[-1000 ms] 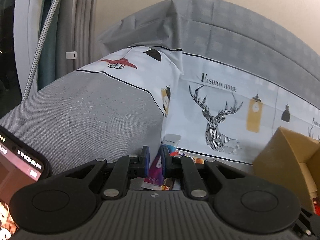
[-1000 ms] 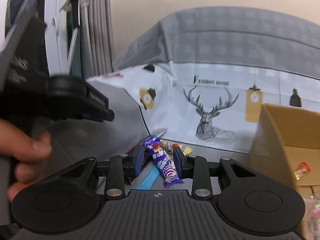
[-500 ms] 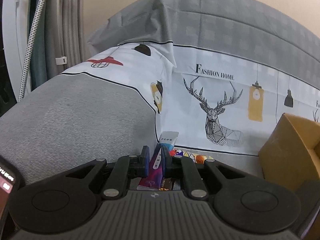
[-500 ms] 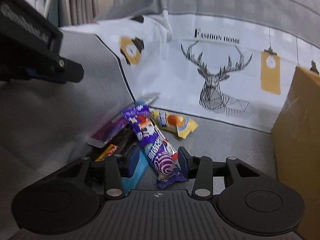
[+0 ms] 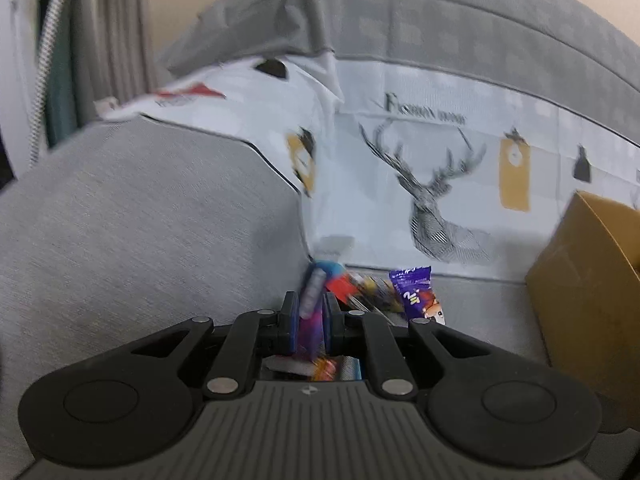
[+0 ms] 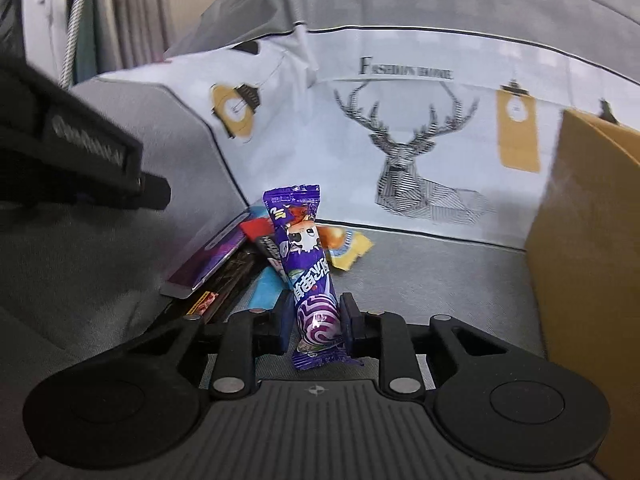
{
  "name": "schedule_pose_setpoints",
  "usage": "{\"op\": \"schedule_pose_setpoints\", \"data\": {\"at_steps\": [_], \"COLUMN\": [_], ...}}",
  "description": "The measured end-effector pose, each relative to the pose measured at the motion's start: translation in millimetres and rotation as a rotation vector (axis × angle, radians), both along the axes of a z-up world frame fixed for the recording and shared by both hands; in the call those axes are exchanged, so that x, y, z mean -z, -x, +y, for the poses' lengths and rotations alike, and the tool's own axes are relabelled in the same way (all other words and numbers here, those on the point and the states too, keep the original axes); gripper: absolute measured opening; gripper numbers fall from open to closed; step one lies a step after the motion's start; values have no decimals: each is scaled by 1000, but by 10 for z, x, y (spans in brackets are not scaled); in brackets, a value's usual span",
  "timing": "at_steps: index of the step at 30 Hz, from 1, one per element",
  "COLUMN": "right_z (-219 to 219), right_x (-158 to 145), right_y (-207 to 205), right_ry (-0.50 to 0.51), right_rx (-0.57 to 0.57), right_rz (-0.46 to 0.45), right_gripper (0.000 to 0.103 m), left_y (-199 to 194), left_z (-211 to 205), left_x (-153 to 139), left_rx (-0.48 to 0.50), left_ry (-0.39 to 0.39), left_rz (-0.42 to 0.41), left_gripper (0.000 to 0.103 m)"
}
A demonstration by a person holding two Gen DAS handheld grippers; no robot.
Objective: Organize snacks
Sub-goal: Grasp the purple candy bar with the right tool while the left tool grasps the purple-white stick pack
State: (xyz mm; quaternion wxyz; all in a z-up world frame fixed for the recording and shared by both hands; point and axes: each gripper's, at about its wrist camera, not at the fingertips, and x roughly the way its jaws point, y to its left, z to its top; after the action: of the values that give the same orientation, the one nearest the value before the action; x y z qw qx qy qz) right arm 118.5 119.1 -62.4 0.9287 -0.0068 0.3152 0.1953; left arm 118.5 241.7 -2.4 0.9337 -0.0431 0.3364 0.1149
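Both grippers now carry a snack. Half a second ago the right gripper (image 6: pixel 315 326) had its fingers spread around the purple candy bar (image 6: pixel 306 268); now they pinch its lower end, so the bar is probably ready to go into the cardboard box (image 6: pixel 588 248) at the sofa seat's right edge. The left gripper (image 5: pixel 307 322) stays clamped on a purple packet (image 5: pixel 311 312), blurred here. The bar's glossy wrapper shows a cartoon face and a swirl, and it stands nearly upright over the pile (image 6: pixel 240 264) in the seat's back-left corner.
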Motion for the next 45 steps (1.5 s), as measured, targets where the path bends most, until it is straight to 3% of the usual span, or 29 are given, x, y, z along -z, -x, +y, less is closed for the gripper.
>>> {"op": "schedule_pose_setpoints", "data": {"at_steps": [4, 8, 10, 13, 14, 15, 16, 22, 27, 29, 32, 33, 37, 41, 45], "right_z": [-105, -182, -228, -273, -299, -321, -348, -457, -532, -594, -721, -759, -873, -849, -765], "right_x": [-11, -27, -51, -80, -78, -73, -61, -61, -204, -269, -357, -372, -331, -223, -124], "right_y": [63, 156, 208, 284, 319, 342, 376, 603, 875, 961, 1134, 1189, 1324, 1327, 1278], "right_ry": [-15, -25, -29, -31, -35, -37, -35, -14, -22, -33, -39, -33, -23, -2, 48], "right_rx": [54, 78, 81, 67, 63, 61, 61, 25, -22, -33, -52, -56, -33, -31, -46], "right_rz": [70, 131, 149, 168, 179, 190, 204, 253, 291, 309, 322, 325, 364, 382, 378], "right_gripper": [26, 26, 27, 27, 27, 27, 27, 26, 26, 26, 26, 26, 26, 28, 32], "left_y": [-69, -170, -224, -332, -370, -387, -396, -242, 126, 285, 458, 521, 634, 613, 492], "left_z": [-165, -382, -468, -475, -442, -400, -347, -140, -81, -68, -92, -133, -271, -284, -352], "left_x": [111, 297, 400, 538, 573, 583, 569, 311, 59, 33, 152, 197, 97, 103, 194], "left_rx": [53, 104, 119, 105, 88, 77, 61, 17, 30, 58, 113, 114, 102, 83, 99], "left_ry": [-93, -254, -348, -401, -393, -365, -327, -109, 76, 187, 371, 397, 317, 340, 329], "left_rz": [42, 83, 104, 160, 185, 196, 199, 161, 133, 171, 310, 354, 314, 304, 339], "left_gripper": [16, 39, 40, 39, 35, 17, 8, 4, 4, 4, 3, 3, 6, 30, 37]}}
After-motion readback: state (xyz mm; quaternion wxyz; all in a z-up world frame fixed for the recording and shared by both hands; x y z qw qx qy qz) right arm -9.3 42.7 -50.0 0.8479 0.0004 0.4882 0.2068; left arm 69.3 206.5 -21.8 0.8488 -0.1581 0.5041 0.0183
